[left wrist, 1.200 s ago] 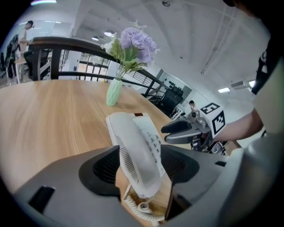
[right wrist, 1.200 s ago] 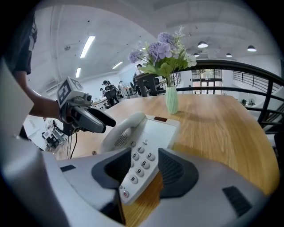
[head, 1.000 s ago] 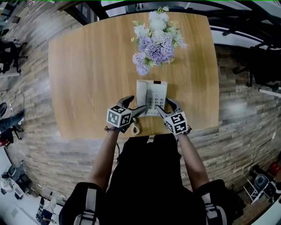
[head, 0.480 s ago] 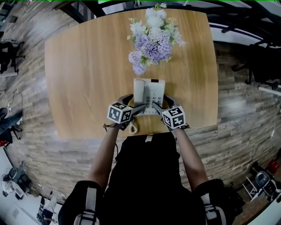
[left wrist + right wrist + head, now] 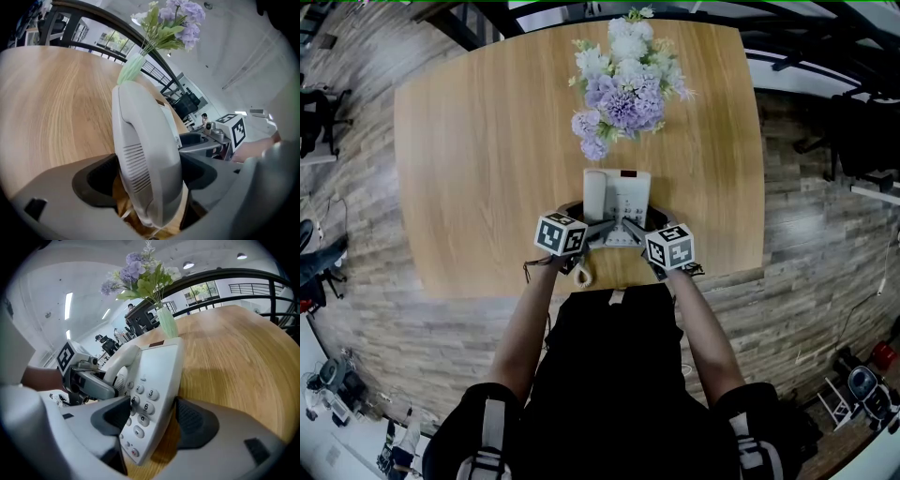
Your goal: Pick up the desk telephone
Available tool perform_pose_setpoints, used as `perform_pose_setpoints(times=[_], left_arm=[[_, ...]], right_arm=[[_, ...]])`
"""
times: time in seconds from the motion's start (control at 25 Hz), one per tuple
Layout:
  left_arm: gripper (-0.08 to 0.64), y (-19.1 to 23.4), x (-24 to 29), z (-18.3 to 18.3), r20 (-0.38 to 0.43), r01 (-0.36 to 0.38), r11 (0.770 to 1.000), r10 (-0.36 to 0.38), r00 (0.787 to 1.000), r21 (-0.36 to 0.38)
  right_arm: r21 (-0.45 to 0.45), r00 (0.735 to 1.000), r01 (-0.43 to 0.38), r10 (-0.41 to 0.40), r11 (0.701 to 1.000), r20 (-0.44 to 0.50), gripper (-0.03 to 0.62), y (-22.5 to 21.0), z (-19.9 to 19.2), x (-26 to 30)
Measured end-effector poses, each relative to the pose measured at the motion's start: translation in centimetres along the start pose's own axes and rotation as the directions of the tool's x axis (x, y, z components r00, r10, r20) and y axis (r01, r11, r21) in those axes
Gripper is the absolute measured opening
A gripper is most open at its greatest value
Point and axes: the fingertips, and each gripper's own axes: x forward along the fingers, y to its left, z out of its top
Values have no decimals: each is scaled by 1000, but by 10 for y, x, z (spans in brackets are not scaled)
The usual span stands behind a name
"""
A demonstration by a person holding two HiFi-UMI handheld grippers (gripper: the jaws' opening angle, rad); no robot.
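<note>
1. Where the person's left arm reaches over the near edge of the wooden table (image 5: 478,141), the left gripper (image 5: 146,178) sits low at the left near corner of the desk telephone (image 5: 623,197).
2. Its jaws stand spread wide, with the near end of the white handset (image 5: 145,140) filling the gap between them. The dark pads (image 5: 91,183) flank the handset, and no squeeze on it shows, so this gripper is released.
3. Just below that gripper in the head view, a coiled cord (image 5: 581,275) lies on the wood close to the table's near edge.
4. The telephone rests on the table at the near middle. Its handset lies in the cradle along the left side, and the keypad (image 5: 140,404) takes up the right side. Both grippers are at its near end.
5. Beyond the telephone's far end, and near it, stands a pale green vase (image 5: 166,322) holding purple and white flowers (image 5: 623,84).
6. The right gripper (image 5: 153,419) sits at the telephone's right near corner. Its jaws are also spread wide and straddle the keypad side of the base. One pad hangs over the keys, and the other lies just beside the right edge. Nothing is clamped, so this gripper is released too.
7. Further right is bare tabletop, then the plank floor (image 5: 825,234).
</note>
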Motion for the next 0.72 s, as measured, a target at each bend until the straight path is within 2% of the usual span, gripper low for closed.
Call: perform_pose_setpoints(times=[0.24, 0.44, 0.56, 0.72], left_arm=[[394, -1, 2, -1, -3, 12, 1000, -12, 1000, -6], [394, 1, 3, -1, -37, 11, 1000, -11, 999, -1], [394, 2, 3, -1, -26, 10, 1000, -10, 1000, -7], [393, 1, 2, 0, -14, 15, 1000, -16, 1000, -15]], right_arm=[[14, 1000, -30, 30, 999, -1, 296, -1, -2, 2], [25, 998, -62, 62, 998, -3, 301, -2, -3, 5], [45, 996, -85, 86, 995, -8, 301, -2, -2, 7], [68, 997, -74, 75, 995, -5, 301, -3, -2, 5]])
